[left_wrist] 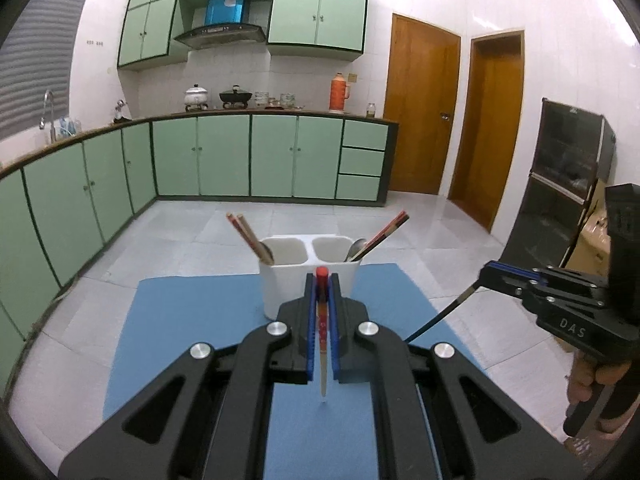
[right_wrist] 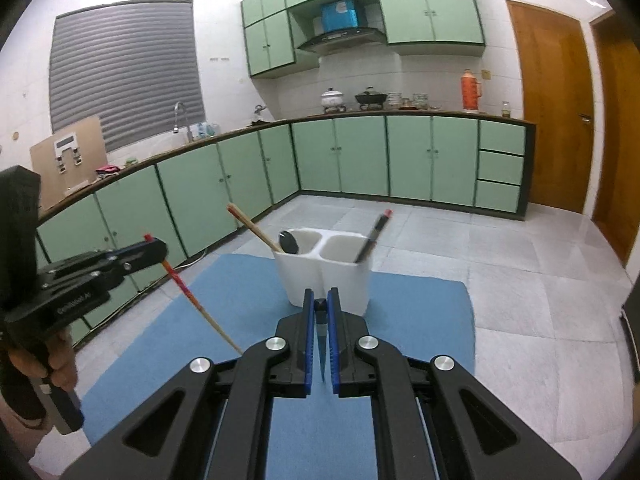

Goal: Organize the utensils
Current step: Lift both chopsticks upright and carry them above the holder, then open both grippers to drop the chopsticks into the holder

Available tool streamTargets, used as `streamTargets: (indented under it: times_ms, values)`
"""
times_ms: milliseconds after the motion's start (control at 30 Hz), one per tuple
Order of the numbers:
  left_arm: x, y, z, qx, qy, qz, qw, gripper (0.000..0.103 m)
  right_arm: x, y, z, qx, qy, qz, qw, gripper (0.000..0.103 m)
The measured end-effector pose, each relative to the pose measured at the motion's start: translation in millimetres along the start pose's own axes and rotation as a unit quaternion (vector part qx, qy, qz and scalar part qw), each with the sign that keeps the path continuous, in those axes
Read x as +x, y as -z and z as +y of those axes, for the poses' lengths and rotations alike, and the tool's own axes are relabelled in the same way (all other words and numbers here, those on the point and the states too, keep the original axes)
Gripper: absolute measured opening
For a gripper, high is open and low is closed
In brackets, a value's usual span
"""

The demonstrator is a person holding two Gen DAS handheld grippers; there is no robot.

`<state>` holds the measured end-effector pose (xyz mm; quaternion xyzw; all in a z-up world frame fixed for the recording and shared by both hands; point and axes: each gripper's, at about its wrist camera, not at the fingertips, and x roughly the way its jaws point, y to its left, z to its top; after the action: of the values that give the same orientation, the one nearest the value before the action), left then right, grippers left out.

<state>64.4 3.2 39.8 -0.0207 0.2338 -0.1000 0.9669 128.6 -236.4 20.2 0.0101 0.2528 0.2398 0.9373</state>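
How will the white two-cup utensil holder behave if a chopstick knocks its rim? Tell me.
The utensil holder looks like thin plastic, so probably light. It stands tall on a soft blue mat, with chopsticks leaning outward, so it may tip or slide rather than hold firm.

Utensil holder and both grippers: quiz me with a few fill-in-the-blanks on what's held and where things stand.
1. The white utensil holder stands on a ____ mat.
2. The holder has ____ compartments.
3. The left gripper is shut on a chopstick with a ____ top end.
4. The right gripper is shut on a ____ chopstick.

Missing words: blue; two; red; black
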Motion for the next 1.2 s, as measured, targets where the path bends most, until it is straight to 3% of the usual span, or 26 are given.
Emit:
streamTargets:
  times_ms: [367, 667, 833, 1000, 1200]
  values:
    - [1.6, -44.5, 5.0, 0.003, 0.008, -0.044, 0.9990, 0.005, 7.5, -60.6, 6.0, -0.025, -0.038, -0.021, 0.999, 0.006]
    - [24.5, -102.7, 3.8, 0.018, -0.016, -0.098, 0.9949, 0.005, 22.4, -146.3, -1.4, -0.031, -0.032, -0.075, 0.996, 0.006]
    - [50.4, -123.3, 5.6, 0.021, -0.028, -0.110, 0.9933, 0.005, 44.7, -177.1, -11.2, -0.017, -0.022, -0.094, 0.995, 0.006]
    - [90.5, -123.6, 8.1, 0.017, -0.030, -0.098, 0.9946, 0.005, 80.9, -178.5, -19.8, -0.018, -0.007, -0.085, 0.996, 0.006]
    - [133.6, -103.0, 13.4, 0.011, -0.031, -0.056, 0.9979, 0.005, 119.6, -151.4, -21.1, -0.015, -0.006, -0.048, 0.999, 0.006]
